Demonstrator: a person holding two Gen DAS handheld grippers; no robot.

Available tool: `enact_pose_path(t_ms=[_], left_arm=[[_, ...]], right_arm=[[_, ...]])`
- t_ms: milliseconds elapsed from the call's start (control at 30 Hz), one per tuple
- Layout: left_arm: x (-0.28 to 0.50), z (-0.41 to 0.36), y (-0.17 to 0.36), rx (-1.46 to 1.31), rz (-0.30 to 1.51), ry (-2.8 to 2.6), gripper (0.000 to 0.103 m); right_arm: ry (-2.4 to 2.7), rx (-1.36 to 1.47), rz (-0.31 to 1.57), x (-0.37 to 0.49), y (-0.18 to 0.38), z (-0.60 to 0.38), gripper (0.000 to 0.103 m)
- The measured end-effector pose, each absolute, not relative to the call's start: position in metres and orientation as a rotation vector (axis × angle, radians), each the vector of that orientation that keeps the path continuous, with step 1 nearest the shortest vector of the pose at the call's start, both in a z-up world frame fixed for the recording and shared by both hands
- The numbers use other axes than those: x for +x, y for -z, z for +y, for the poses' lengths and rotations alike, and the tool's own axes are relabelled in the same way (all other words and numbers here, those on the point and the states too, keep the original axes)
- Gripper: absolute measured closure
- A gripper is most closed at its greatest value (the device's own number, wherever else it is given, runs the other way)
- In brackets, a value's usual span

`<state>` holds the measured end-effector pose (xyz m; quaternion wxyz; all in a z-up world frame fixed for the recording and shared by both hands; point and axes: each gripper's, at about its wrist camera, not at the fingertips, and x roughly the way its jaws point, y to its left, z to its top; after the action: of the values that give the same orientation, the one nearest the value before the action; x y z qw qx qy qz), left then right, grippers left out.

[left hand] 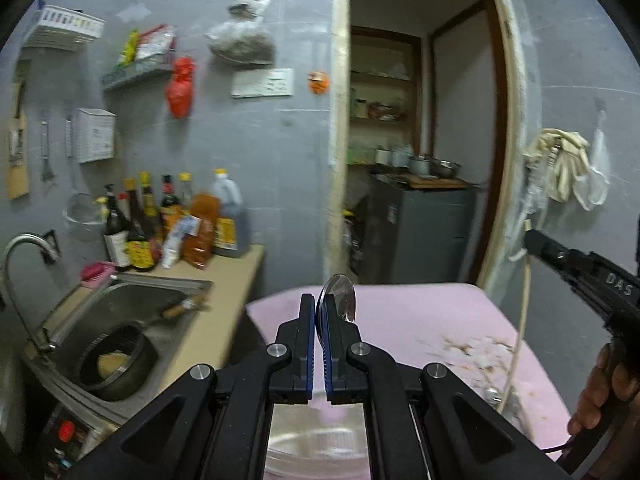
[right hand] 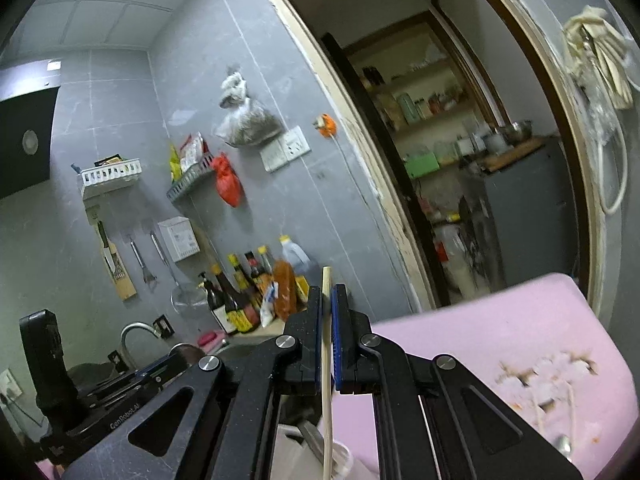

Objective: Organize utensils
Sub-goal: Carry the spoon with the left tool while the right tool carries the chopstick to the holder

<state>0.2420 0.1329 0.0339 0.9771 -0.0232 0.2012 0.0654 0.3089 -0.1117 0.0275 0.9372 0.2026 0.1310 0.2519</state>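
Observation:
My left gripper (left hand: 319, 304) is shut on a shiny metal spoon (left hand: 338, 294), whose bowl sticks up past the fingertips. It hangs above a pink mat (left hand: 400, 312). My right gripper (right hand: 328, 296) is shut on a pale wooden chopstick (right hand: 327, 360) that stands almost upright between the blue pads. The chopstick's tip pokes above the fingers and its long end drops toward a white cup (right hand: 340, 460) at the bottom. In the left wrist view the right gripper (left hand: 532, 240) shows at the right edge with the chopstick (left hand: 522, 320) hanging from it. More utensils (right hand: 560, 412) lie blurred on the mat.
A steel sink (left hand: 120, 312) holding a dark pot (left hand: 116, 360) sits at the left, with a tap (left hand: 24, 248). Sauce bottles (left hand: 168, 220) stand on the counter behind it. Wall racks, hanging tools and bags line the grey tiles. An open doorway (left hand: 420, 140) leads to a pantry.

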Motion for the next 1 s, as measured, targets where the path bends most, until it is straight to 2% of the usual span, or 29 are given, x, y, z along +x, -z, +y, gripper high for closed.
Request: enact_pose_path(t_ms=[367,867,1000], left_arm=[[0.261,0.2,-0.023,-0.014,0.389,-0.279,0.099],[0.27,0.167,0.038,0.135,0.337,-0.303,0.099],[0.269,0.159,0.05,0.148,0.37,-0.282,0.099]], right_arm=[[-0.466,0.347,0.221,0.33,-0.015,-0.056,0.099],[-0.445,0.177,0.27,0.327,0.031,-0.023,0.099],[-0.452,0.155,0.304,0.324,0.04,-0.024,0.099]])
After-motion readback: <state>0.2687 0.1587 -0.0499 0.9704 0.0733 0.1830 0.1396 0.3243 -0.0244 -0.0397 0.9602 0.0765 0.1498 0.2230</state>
